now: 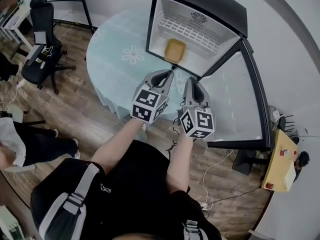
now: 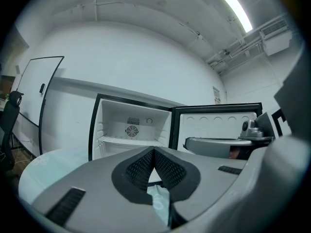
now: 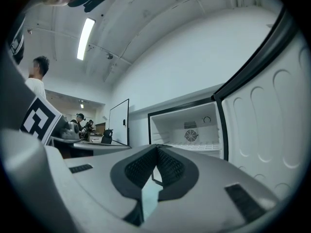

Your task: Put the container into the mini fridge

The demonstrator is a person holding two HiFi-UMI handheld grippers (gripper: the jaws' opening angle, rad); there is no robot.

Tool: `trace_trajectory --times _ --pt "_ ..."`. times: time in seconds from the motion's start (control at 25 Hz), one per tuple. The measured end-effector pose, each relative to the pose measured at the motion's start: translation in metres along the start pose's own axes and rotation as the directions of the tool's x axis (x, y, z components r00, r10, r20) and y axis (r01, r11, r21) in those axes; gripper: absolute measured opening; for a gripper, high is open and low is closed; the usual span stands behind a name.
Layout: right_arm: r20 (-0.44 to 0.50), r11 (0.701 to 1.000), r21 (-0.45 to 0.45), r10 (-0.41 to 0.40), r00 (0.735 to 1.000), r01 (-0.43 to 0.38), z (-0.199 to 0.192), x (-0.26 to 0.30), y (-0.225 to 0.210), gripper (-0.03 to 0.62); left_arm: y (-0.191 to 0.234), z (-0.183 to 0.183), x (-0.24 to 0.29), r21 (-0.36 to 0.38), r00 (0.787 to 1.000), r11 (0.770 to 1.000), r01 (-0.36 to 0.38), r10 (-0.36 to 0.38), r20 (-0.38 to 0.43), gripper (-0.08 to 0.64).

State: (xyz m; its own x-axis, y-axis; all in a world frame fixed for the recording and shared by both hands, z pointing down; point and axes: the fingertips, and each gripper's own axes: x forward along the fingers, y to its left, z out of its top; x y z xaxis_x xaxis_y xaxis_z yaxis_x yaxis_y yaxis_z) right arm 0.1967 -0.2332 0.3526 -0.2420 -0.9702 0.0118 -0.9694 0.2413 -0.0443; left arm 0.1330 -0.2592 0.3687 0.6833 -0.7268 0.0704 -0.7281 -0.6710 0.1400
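Observation:
The mini fridge [image 1: 200,24] stands on the round table [image 1: 115,59] with its door [image 1: 240,109] swung wide to the right. A tan container [image 1: 175,50] rests on the fridge floor under the wire shelf. My left gripper [image 1: 167,75] and right gripper [image 1: 195,82] hover side by side in front of the opening, both shut and holding nothing. In the left gripper view, the left gripper [image 2: 153,152] has its pads meeting tip to tip before the open fridge [image 2: 131,130]. The right gripper [image 3: 156,150] looks the same in its own view, with the fridge [image 3: 187,132] ahead.
Black office chairs [image 1: 42,39] stand on the wood floor at the left. A small yellow side table [image 1: 280,164] with small items stands at the right. Cables trail on the floor near my feet. People stand by desks in the background of the right gripper view.

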Motion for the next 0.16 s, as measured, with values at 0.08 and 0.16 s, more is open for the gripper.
trace_trajectory --times 0.08,0.16 --pt "0.005 1.0 0.003 0.008 1.0 -0.008 0.0002 -0.005 -0.0053 -0.002 -0.007 -0.0024 -0.0001 0.002 1.0 1.0 -0.007 0.007 0.001 0.0" --pt "0.007 1.0 0.012 0.019 1.0 -0.019 -0.0003 -0.0094 -0.0089 -0.002 -0.0128 -0.005 -0.0012 0.004 1.0 1.0 -0.015 0.015 0.003 0.0"
